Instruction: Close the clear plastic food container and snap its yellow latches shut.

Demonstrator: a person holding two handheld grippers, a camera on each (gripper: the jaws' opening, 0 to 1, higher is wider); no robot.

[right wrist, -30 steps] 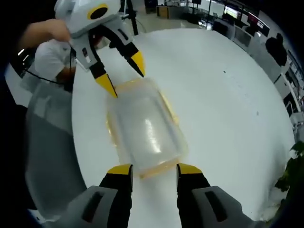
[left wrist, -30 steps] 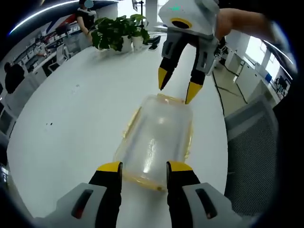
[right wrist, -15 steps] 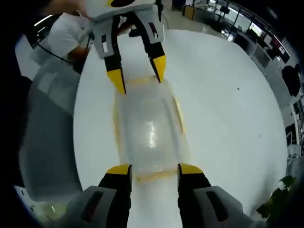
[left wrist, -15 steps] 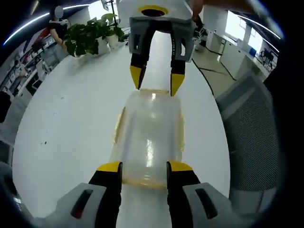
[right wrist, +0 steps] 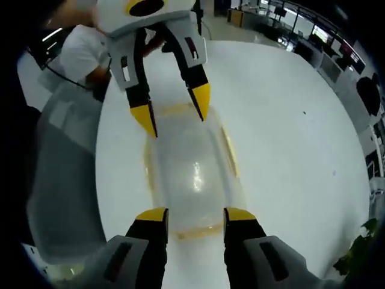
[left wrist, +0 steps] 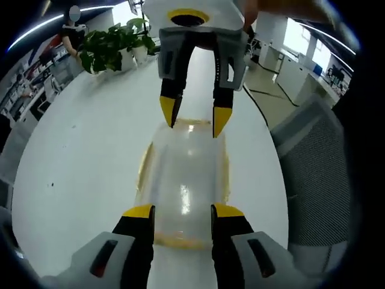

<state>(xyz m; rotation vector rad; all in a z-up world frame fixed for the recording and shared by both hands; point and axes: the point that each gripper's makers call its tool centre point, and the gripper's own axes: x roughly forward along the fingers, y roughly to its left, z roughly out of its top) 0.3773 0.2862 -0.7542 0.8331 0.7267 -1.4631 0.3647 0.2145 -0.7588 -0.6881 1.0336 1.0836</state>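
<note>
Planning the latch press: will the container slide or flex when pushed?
Likely slides: the container looks empty and light on the smooth white table. Its thin clear lid probably flexes. A claw at each end, left claw and right claw, should brace it.

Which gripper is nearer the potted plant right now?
Right. The right gripper hangs over the end of the container that faces the potted plant. The left gripper is at the container's opposite end, farther from the plant.

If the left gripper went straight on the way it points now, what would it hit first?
Most likely the near end of the clear container, whose yellow-edged rim lies just ahead of the open left gripper. Beyond it waits the right gripper; depth is uncertain.
</note>
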